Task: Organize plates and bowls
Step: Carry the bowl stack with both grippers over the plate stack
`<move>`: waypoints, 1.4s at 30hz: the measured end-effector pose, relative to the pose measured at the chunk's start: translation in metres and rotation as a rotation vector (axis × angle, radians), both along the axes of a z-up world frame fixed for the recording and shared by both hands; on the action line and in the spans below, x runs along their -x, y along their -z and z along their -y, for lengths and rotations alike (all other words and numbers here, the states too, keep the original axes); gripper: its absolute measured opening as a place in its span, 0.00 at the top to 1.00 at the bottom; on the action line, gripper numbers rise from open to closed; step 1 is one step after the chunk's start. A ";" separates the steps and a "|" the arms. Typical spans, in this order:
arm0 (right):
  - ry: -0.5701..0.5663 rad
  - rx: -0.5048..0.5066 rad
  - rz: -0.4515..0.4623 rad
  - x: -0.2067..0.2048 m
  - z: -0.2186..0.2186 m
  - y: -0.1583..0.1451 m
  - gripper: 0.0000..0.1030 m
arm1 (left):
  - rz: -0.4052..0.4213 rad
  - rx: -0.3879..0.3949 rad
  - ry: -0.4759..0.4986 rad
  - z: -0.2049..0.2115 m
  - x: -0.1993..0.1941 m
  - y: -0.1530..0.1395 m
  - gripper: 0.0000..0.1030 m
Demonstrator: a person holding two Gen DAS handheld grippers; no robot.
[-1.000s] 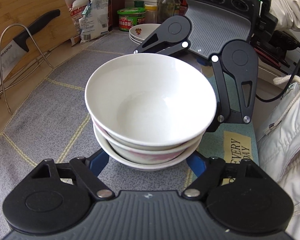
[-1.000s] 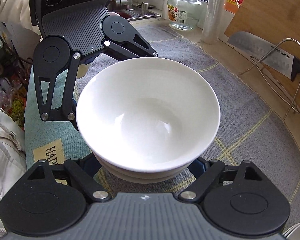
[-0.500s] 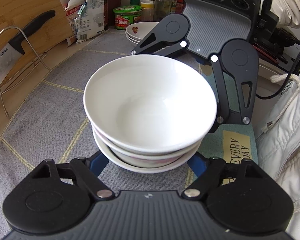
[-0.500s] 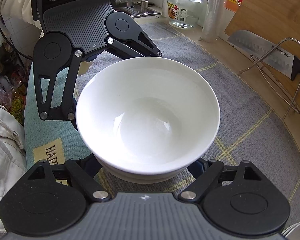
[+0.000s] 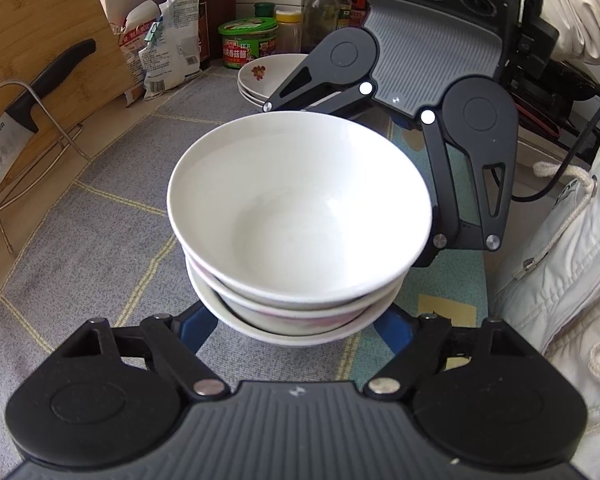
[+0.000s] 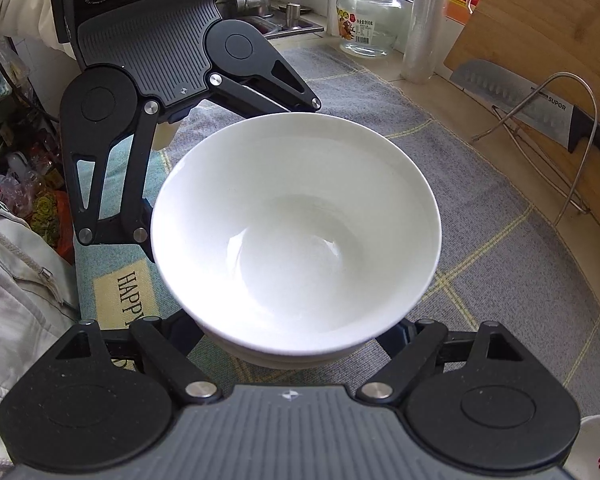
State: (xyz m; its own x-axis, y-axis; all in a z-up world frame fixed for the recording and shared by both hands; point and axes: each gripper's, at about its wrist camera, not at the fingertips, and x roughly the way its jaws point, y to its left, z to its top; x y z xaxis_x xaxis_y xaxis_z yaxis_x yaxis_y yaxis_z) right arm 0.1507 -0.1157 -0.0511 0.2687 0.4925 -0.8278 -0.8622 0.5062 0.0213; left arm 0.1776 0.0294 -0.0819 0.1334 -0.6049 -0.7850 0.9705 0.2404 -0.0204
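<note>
A stack of three white bowls (image 5: 300,216) is held between both grippers above the grey mat (image 5: 80,240); it also shows in the right wrist view (image 6: 296,236). My left gripper (image 5: 296,320) has its jaws spread wide and pressed against the lowest bowl's sides. My right gripper (image 6: 296,332) grips the stack the same way from the opposite side. The fingertips are hidden under the bowls. A stack of plates (image 5: 266,78) with a flower print sits at the far end of the mat.
A wooden cutting board (image 5: 32,40) and a knife (image 5: 32,92) in a wire rack stand along the wall. Bottles, jars and a bag (image 5: 168,44) crowd the back. A glass jar (image 6: 370,16) and sink lie the other way. A white dish edge (image 6: 596,448) shows beside the right gripper.
The bowl stack, held by both grippers, has moved toward the plates and jars at the mat's far end. Both grips are unchanged.
</note>
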 end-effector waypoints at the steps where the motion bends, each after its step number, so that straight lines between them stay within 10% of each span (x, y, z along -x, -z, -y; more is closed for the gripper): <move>1: -0.001 0.000 0.000 0.001 0.004 -0.002 0.12 | 0.003 0.000 -0.001 0.004 0.001 -0.002 0.19; 42: 0.129 0.055 0.066 -0.030 0.238 -0.018 0.12 | 0.098 0.028 0.098 0.244 -0.033 -0.017 0.19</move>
State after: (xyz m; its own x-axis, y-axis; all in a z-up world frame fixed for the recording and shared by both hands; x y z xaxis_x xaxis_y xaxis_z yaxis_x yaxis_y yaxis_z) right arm 0.1804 -0.3542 -0.0335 0.3814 0.4048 -0.8311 -0.7883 0.6120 -0.0636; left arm 0.2110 -0.2149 -0.0649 0.1478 -0.6401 -0.7539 0.9869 0.1450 0.0703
